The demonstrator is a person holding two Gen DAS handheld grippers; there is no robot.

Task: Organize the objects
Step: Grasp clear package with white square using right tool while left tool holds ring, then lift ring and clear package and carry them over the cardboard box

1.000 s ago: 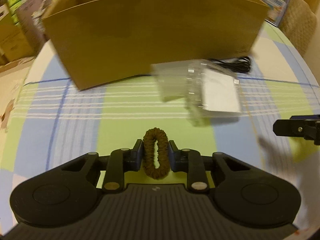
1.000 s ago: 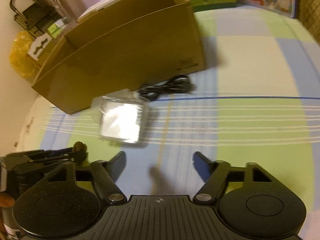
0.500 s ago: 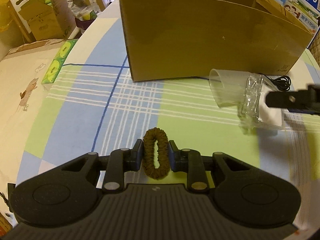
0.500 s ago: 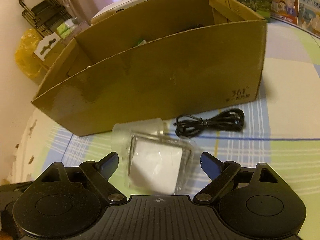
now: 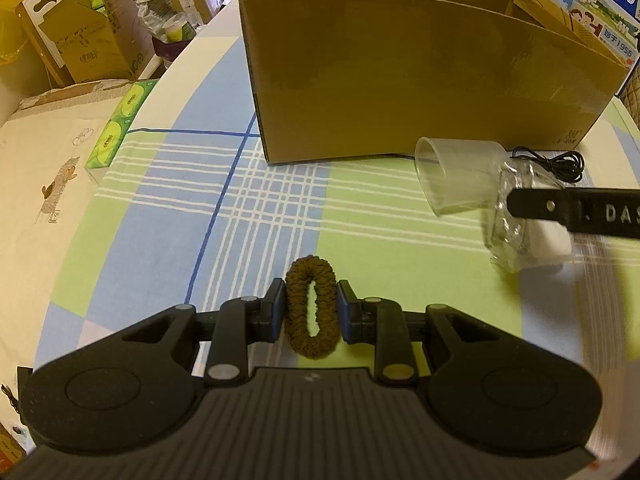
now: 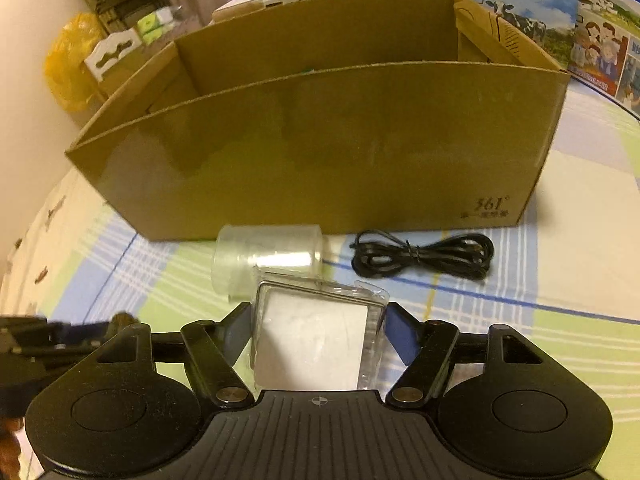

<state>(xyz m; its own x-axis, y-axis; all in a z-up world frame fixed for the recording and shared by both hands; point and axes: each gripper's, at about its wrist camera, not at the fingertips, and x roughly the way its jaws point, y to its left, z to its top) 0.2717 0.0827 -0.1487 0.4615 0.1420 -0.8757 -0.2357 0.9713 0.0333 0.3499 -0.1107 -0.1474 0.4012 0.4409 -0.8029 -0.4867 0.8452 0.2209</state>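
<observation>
Left fingers (image 5: 276, 312) nearly together, blue pads pressed on either side of a brown hair tie (image 5: 310, 312), squeezing its loop into a tall narrow oval. Tie held upright in the left gripper (image 5: 310, 314), above the checked tablecloth (image 5: 168, 240), near the table's front edge.

Right fingers (image 6: 236, 330) set wide and closing on a clear plastic packet (image 6: 316, 336) with a white square inside. Packet lying between the pads of the right gripper (image 6: 318, 330), both pads at or just beside its sides; whether they already press on it is hard to tell through the crinkled wrap. In the left wrist view, one dark finger (image 5: 576, 212) of that gripper crossing over the same packet at the right edge of the frame.

Touching the packet's far side, a clear plastic cup (image 6: 268, 258), lying on its side with the mouth facing the left gripper. Beside the cup, toward the right, a bundled black cable (image 6: 422, 256), flat on the cloth and apart from the packet. Just behind cup and cable, a large open cardboard box (image 6: 320, 152), its near wall standing close to both. Contents of the box mostly hidden from here.

Beyond the table on the left side, stacked cartons (image 5: 80, 40) and green tissue packs (image 5: 120, 128).
</observation>
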